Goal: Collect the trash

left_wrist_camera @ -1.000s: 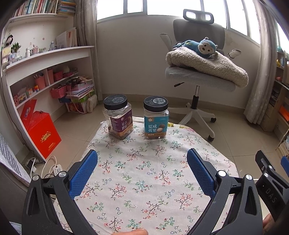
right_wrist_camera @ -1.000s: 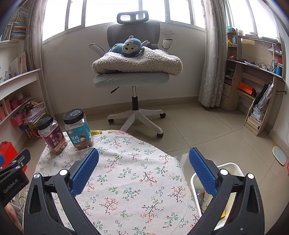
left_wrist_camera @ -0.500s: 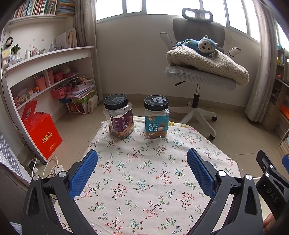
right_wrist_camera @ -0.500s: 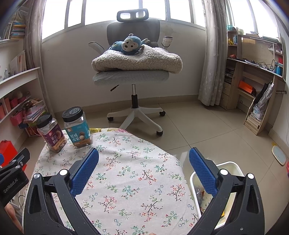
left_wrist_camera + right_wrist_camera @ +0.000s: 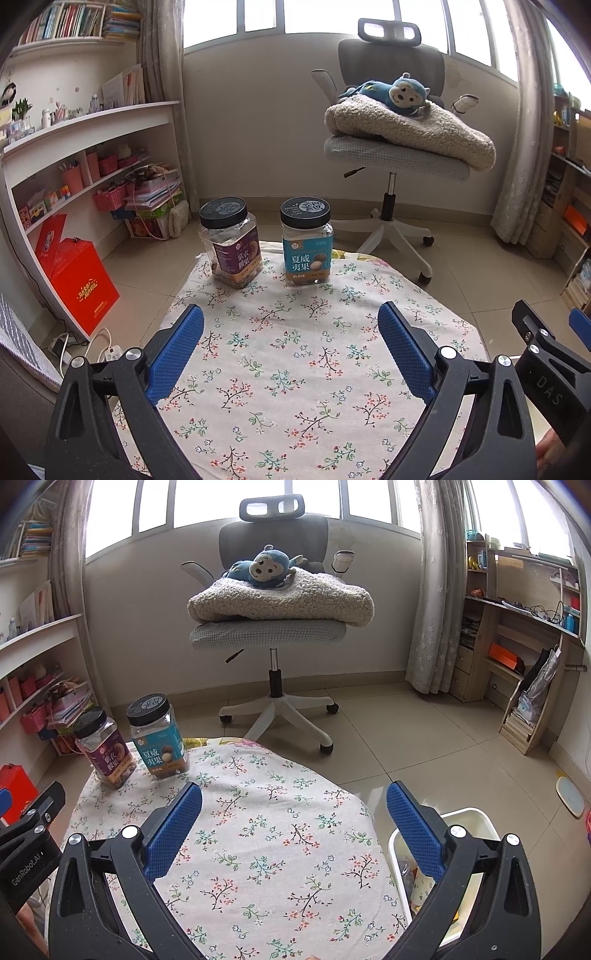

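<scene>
Tiled floor [image 5: 424, 746] all around, wide and bare to the right and ahead as far as the curtain and wall. Office chair [image 5: 269, 627] beyond the far edge, carrying a folded fleece blanket [image 5: 280, 602] with a blue plush monkey [image 5: 264, 566] on top, its wheeled base well apart from the cloth. White shelving [image 5: 85, 147] along the left wall, red box [image 5: 79, 282] on the floor before it. Round surface [image 5: 295, 350] under a floral cloth, mostly bare across middle and near side, rim curving away on both sides. White bin [image 5: 469, 819] on the floor just beside the right rim, holding crumpled wrappers, contents partly hidden behind a gripper finger. Near the far left edge, two upright black-lidded jars set just apart: purple-label jar [image 5: 231, 245] on the left, close to the rim, and blue-label jar [image 5: 306, 242] to its right. Left gripper [image 5: 291, 332] spread wide with nothing between the blue pads, hovering over the near middle of the cloth, aimed between the jars. Right gripper [image 5: 293, 812] likewise wide apart and empty, over the right half, one finger above the cloth, the other above the bin. Each gripper visible at the edge of the other's view, side by side, not touching.
</scene>
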`<state>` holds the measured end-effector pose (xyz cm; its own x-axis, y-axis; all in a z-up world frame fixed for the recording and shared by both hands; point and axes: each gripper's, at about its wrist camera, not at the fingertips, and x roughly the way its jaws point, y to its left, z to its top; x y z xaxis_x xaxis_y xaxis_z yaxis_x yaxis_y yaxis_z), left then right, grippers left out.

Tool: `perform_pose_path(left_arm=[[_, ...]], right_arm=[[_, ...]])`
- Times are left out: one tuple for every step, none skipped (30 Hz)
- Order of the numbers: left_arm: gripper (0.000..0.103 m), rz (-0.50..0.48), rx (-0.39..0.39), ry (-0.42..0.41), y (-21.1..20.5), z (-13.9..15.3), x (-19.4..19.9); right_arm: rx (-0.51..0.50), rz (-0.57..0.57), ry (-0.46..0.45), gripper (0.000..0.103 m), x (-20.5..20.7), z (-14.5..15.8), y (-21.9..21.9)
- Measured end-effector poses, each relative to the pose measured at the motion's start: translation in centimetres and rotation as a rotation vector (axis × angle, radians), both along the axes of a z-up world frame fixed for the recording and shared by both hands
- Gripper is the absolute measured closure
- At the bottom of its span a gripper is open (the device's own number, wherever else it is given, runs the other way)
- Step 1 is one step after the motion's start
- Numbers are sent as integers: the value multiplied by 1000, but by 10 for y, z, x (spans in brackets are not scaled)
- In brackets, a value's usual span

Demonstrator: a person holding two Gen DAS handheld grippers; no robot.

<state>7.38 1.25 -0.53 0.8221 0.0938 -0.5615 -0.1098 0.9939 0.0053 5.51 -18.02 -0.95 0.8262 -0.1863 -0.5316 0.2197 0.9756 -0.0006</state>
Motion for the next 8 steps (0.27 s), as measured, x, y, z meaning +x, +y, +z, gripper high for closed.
perform_pose_path(left_arm=[[10, 6, -7, 0, 0, 0, 0], [10, 16, -12, -1, 1, 1, 0], [9, 17, -13, 0, 2, 1, 0], [8, 16, -10, 2, 2, 2, 0], [8, 19, -10, 2, 2, 2, 0], [7, 23, -12, 0, 3, 2, 1], [7, 21, -16, 0, 3, 1, 0], [7, 20, -18, 1, 3, 1, 1]], right_arm=[[1, -1, -1, 7, 0, 0, 0], [3, -2, -3, 7, -1, 0, -1], [5, -2, -4, 7, -1, 1, -2], [7, -2, -6, 7, -1, 1, -2], [8, -2, -8, 7, -1, 1, -3], [8, -2, -9, 7, -2, 1, -3], [8, -2, -9, 7, -2, 1, -3], [8, -1, -8, 7, -2, 1, -3]])
